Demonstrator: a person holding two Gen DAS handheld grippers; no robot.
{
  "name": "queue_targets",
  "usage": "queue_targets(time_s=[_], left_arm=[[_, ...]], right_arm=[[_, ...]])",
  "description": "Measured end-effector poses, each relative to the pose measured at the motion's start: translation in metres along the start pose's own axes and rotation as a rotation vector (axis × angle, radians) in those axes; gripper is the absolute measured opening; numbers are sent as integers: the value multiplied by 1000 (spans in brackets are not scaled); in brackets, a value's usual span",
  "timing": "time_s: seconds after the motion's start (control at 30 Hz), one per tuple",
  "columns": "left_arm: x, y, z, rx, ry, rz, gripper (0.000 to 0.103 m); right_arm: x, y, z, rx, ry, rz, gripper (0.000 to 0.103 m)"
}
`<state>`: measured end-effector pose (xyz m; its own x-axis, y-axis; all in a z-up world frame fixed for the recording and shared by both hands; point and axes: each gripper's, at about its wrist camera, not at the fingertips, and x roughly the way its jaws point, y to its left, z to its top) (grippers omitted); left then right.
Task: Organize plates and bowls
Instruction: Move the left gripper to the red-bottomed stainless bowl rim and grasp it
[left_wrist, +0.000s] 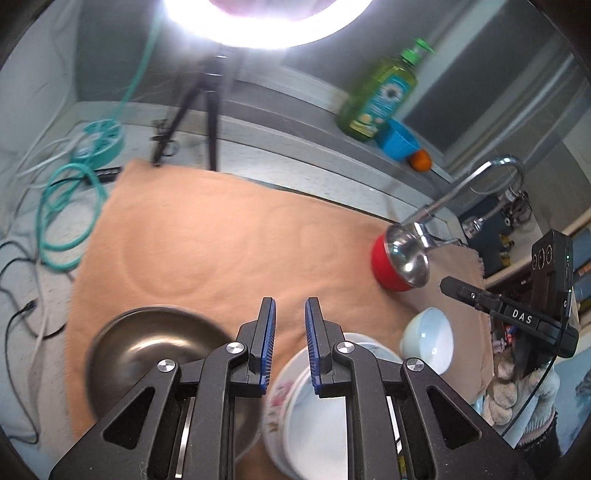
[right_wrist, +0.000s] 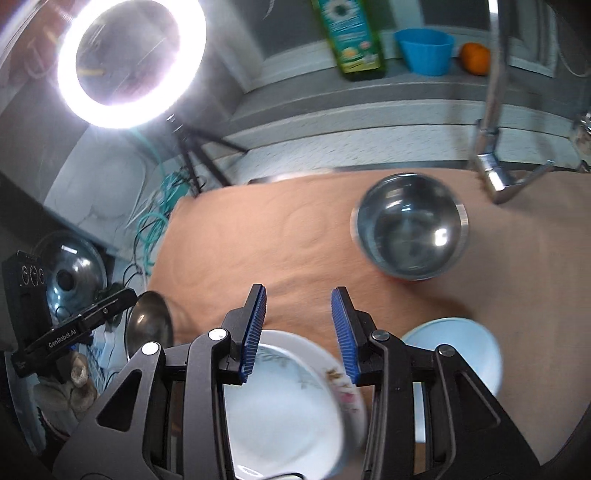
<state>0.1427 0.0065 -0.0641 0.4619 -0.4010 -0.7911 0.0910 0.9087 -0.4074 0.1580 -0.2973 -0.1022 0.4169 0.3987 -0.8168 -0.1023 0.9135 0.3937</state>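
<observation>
right gripper (right_wrist: 298, 310) over floral plate (right_wrist: 288, 398) (empty-jawed)

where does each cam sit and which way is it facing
Left wrist: rides the left tool, angled down over the tan cloth toward the ring light; its own narrow-set fingers show, plus the right tool at right.
Right wrist: rides the right tool, angled down at the same cloth; its wider-set fingers show, the left tool at left.
Shared: floral plate, pale bowl, red steel bowl, green bottle.
</observation>
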Motion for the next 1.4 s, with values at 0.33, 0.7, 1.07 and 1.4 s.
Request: queue_targets(time_s=[0.33, 0.7, 1.07, 1.4], left_arm=[[64, -70, 23, 51, 86, -108, 16], [133, -105, 47, 46, 158, -104, 16], [163, -111, 55, 36, 193, -83, 16], [178, -118, 53, 61, 215, -79, 10]], right_arm=[[-16, -84, 16, 125, -32, -82, 38], [14, -130, 32, 196, 10, -54, 38], [42, -143, 45, 214, 57, -41, 34], [60, -145, 46, 222, 93, -33, 14]])
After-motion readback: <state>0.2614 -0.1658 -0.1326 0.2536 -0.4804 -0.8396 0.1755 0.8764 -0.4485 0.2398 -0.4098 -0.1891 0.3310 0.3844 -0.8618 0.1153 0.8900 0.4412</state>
